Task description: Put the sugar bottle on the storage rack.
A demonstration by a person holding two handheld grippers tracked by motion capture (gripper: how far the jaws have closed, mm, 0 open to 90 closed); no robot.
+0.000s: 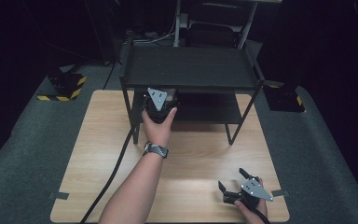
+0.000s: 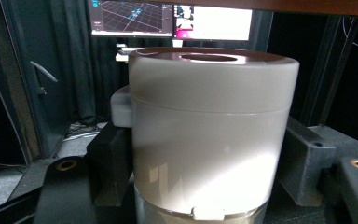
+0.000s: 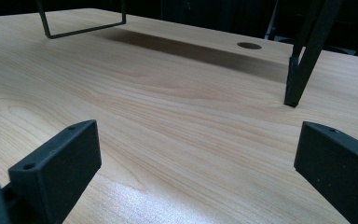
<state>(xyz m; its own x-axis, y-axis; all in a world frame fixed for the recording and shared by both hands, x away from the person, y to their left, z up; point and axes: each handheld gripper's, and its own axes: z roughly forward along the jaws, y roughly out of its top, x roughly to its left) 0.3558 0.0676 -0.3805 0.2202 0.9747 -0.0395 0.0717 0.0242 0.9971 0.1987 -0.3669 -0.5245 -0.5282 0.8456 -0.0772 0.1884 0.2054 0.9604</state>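
Under shelf (image 1: 186,70): left gripper (image 1: 160,106) reaches in, level with the lower tier.
Jar (image 2: 209,135): white, lidded, upright, long axis vertical, dead ahead between the left jaws.
Left grip: narrow, pads against the jar's sides.
Right gripper (image 1: 235,186): wide, holding nothing, low over table (image 1: 98,154), well apart.
Nearer hand: left.

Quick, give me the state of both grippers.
Left gripper: shut on the white jar, under the black shelf.
Right gripper: open, holding nothing, over the table.
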